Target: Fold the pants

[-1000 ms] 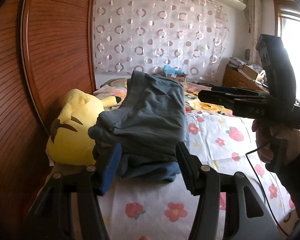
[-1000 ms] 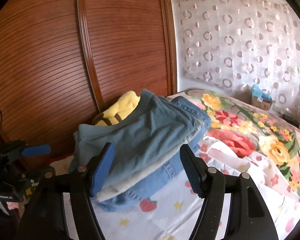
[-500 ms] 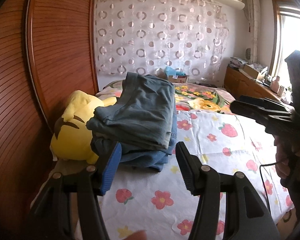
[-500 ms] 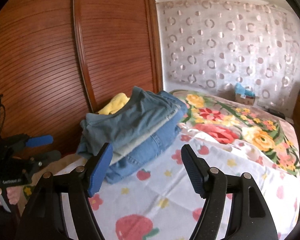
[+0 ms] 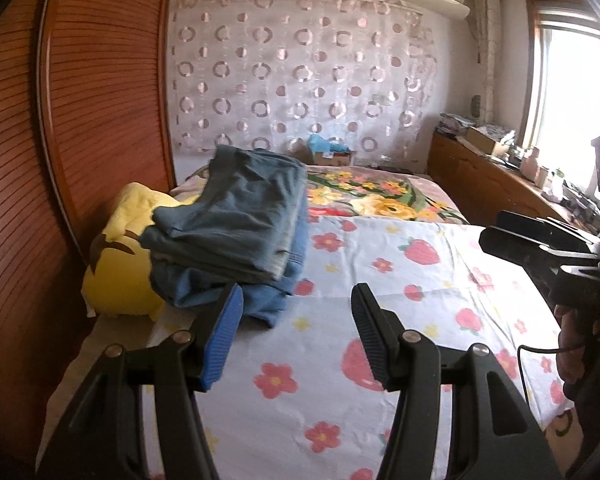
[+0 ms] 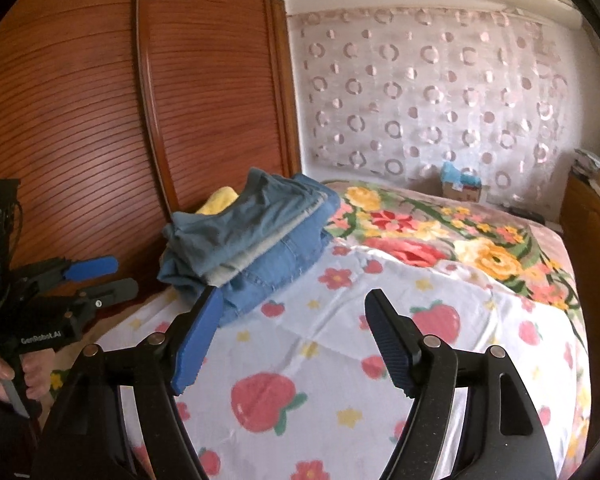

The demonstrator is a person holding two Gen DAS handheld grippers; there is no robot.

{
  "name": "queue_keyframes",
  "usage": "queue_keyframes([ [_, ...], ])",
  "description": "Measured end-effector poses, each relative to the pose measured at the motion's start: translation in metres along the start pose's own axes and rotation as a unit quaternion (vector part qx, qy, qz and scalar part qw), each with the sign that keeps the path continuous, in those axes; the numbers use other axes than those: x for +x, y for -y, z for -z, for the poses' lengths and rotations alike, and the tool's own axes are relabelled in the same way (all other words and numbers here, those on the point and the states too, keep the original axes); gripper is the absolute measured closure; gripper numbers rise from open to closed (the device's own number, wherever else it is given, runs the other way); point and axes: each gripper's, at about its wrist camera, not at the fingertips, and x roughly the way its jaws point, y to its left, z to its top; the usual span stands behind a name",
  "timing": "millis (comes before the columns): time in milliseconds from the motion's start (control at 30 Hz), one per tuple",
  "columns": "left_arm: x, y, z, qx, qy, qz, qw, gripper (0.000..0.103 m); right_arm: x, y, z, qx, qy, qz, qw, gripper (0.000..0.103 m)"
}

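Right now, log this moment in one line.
left tongs open, empty | right tongs open, empty | folded pants stack on bed

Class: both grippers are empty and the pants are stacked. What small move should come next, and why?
Probably draw both grippers back and stop: the folded pants lie stacked beside the yellow plush, the left gripper and right gripper are open, and no unfolded garment shows.

The pants (image 5: 236, 216) cover most of the yellow plush (image 5: 120, 276), hiding its face. Under them, the lower garments show only as edges. Clutter on the dresser (image 5: 496, 184) beyond the pants is too small to identify.
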Motion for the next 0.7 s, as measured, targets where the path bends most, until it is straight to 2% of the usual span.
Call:
queue_keyframes([
  [200, -0.010, 0.021, 0.009, 0.014, -0.003, 0.024, 0.9996, 0.047, -0.029, 0.005, 0.020, 0.014, 0.001, 0.029, 0.999, 0.026],
  [367, -0.022, 0.037, 0.017, 0.023, -0.001, 0.033, 0.9992, 0.047, -0.055, 0.007, 0.036, 0.024, 0.008, 0.051, 0.998, 0.021],
  [700, -0.043, 0.063, 0.024, 0.034, 0.009, 0.050, 0.9981, 0.047, -0.109, 0.019, 0.065, 0.057, 0.025, 0.102, 0.993, 0.020],
])
